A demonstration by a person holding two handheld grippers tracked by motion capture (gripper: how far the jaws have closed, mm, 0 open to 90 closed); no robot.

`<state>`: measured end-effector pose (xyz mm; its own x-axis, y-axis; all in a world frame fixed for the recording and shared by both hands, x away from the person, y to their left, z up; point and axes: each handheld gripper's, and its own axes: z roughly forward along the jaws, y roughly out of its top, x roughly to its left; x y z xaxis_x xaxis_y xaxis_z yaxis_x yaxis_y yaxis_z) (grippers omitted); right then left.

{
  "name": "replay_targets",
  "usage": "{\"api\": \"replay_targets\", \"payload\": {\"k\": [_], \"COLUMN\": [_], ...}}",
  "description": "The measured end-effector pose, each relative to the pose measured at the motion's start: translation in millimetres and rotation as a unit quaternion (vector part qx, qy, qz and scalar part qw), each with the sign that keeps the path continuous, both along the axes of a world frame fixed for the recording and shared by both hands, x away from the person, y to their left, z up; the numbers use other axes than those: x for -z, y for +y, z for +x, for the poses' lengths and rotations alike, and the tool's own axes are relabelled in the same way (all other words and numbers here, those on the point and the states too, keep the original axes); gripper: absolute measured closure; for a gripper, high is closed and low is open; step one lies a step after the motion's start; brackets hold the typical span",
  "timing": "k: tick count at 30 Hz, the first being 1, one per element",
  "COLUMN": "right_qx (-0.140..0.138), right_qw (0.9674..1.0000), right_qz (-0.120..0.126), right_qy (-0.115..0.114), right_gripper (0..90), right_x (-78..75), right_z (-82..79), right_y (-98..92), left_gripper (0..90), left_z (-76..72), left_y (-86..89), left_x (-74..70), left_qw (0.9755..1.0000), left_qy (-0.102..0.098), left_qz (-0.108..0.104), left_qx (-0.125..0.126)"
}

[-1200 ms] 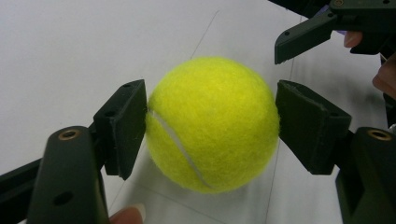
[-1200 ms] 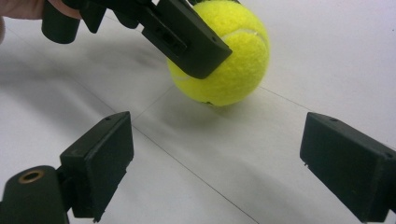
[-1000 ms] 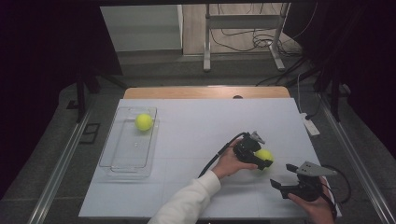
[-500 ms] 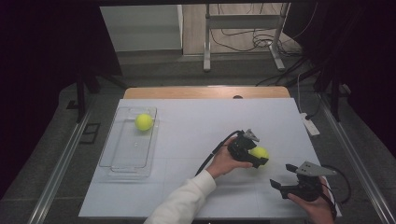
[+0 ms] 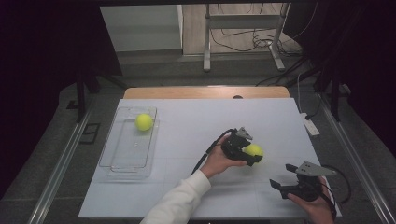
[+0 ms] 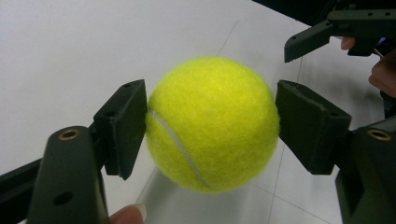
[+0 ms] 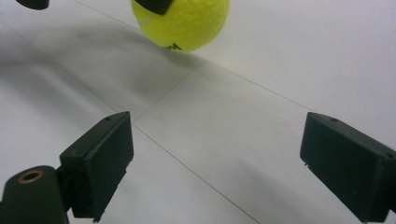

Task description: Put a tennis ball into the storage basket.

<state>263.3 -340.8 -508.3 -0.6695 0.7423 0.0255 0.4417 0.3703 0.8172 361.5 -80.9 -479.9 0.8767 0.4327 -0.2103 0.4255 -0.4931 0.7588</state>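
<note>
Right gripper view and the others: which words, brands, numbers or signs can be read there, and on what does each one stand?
Dark print on the underside of the yellow felt tennis ball held in the left gripper: cut off and blurred, not readable.
Second yellow tennis ball in the clear plastic tray: no print can be made out.
White table top, right gripper: no text.

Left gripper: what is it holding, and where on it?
The left gripper clamps a tennis ball across its middle, one pad on each side.
</note>
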Motion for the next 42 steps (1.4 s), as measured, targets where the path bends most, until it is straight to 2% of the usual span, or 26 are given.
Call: {"api": "replay_targets", "payload": {"k": [9, 18, 23, 31, 36, 42], "right_qx": [-0.003, 0.001, 0.002, 0.002, 0.002, 0.002], "right_qw": [1.0, 1.0, 1.0, 1.0, 1.0, 1.0], "right_qz": [-0.002, -0.004, -0.004, -0.004, -0.004, -0.006], "right_qy": [0.002, 0.002, 0.001, 0.002, 0.001, 0.001], "right_gripper": [10.0, 10.1, 10.2, 10.2, 10.2, 10.2], "right_x": [0.4, 0.3, 0.4, 0.3, 0.6, 0.2], "right_z": [0.4, 0.4, 0.5, 0.4, 0.8, 0.5], "right_y": [1.0, 0.6, 0.1, 1.1, 1.3, 1.5], "left_gripper": [28.6, 28.6, 28.6, 28.6, 28.6, 28.6], "left_z": [-4.1, -8.9, -14.0, -17.5, -19.1, -20.9], "left_y": [10.0, 25.0, 43.9, 78.2, 90.6, 94.4], "left_x": [-3.9, -7.9, -10.4, -11.1, -10.6, -12.4], "left_qw": [1.0, 0.9998, 0.9996, 0.9982, 0.9977, 0.9971], "left_qy": [-0.004, -0.007, -0.014, -0.016, -0.018, -0.02], "left_qz": [-0.001, -0.011, -0.005, -0.018, -0.021, -0.029], "left_qx": [-0.003, -0.017, -0.026, -0.054, -0.062, -0.067]}}
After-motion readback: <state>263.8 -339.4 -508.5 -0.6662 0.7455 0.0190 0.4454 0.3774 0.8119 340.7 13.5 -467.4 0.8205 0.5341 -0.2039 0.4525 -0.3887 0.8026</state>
